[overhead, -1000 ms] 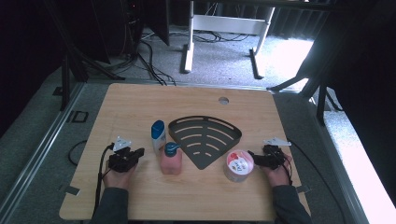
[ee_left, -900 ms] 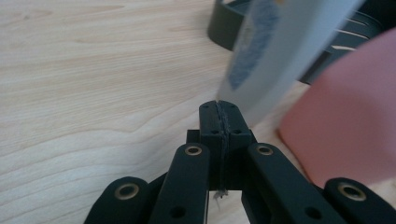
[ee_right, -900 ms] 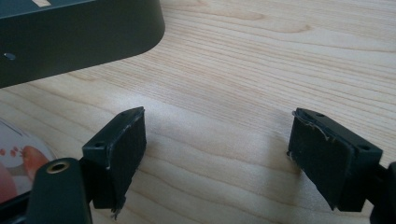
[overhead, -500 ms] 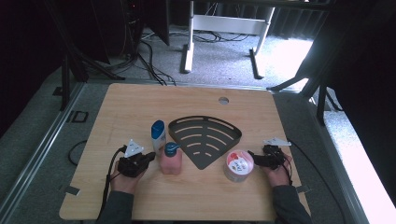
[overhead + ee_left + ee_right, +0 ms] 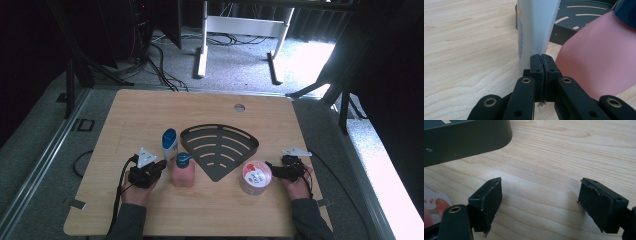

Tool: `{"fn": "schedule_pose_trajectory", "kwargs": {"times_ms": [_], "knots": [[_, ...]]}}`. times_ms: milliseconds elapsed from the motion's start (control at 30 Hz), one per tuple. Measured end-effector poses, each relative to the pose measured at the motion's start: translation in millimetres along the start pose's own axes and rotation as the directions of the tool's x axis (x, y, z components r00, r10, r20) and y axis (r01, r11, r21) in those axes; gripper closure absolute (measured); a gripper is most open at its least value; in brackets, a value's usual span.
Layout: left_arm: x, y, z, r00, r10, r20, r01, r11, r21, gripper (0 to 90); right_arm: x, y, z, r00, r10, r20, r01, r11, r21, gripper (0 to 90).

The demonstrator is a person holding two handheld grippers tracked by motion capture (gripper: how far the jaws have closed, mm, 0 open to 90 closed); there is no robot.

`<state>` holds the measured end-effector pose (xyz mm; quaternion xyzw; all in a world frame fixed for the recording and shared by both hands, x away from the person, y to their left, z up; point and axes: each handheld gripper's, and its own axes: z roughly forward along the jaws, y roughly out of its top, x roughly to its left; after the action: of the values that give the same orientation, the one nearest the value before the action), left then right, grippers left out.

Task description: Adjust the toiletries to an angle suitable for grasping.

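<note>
My left gripper (image 5: 160, 165) is shut with nothing between its jaws, close to the left of a pink bottle (image 5: 183, 171) with a blue cap. In the left gripper view its closed tips (image 5: 541, 61) point at a white bottle (image 5: 536, 27), with the pink bottle (image 5: 596, 57) at the right. That white bottle (image 5: 169, 144), blue-capped, stands just behind on the wooden table (image 5: 125, 120). My right gripper (image 5: 270, 166) stands open beside a round tub (image 5: 255, 177) with a pink and white lid. Bare wood lies between its jaws (image 5: 540, 200).
A black fan-shaped slotted rack (image 5: 220, 149) lies flat in the middle of the table, between the bottles and the tub. Its edge (image 5: 466, 137) shows in the right gripper view. A round hole (image 5: 239, 107) sits near the table's far edge. Cables trail from both grippers.
My left gripper has moved right, toward the pink bottle, and now sits close beside it. The right gripper and the tub have stayed where they were.
</note>
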<state>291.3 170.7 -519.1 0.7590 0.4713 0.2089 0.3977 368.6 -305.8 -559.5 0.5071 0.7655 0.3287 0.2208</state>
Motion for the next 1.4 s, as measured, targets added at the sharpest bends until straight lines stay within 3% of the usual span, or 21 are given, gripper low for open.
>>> {"fn": "schedule_pose_trajectory", "kwargs": {"times_ms": [600, 733, 833, 1300, 1400], "knots": [[9.7, 16.4, 21.2, 0.9997, 0.005, -0.024, -0.005, 0.9995, 0.031, 86.8, 0.0, 0.0, 0.0, 1.0, -0.001, 0.0, 0.001, 1.0, 0.0, 18.8], [3.0, 18.2, 22.0, 0.9991, 0.039, 0.017, -0.039, 0.999, 0.02, 86.5, -0.1, -0.1, -0.1, 1.0, -0.001, -0.002, 0.001, 1.0, -0.001, 18.9], [-1.2, 22.2, 27.3, 0.9977, 0.066, 0.014, -0.067, 0.9972, 0.033, 86.8, -0.1, -0.1, -0.1, 1.0, -0.001, -0.002, 0.001, 1.0, -0.001, 18.9], [-0.1, 38.6, 47.7, 0.9964, 0.083, 0.015, -0.084, 0.9955, 0.045, 87.8, -0.1, -0.2, -0.2, 1.0, -0.001, -0.002, 0.001, 1.0, -0.001, 18.9], [1.3, 38.1, 52.7, 0.9957, 0.092, 0.01, -0.092, 0.9934, 0.069, 87.3, -0.1, -0.2, -0.3, 1.0, -0.002, -0.002, 0.002, 1.0, 0.0, 18.9]]}}
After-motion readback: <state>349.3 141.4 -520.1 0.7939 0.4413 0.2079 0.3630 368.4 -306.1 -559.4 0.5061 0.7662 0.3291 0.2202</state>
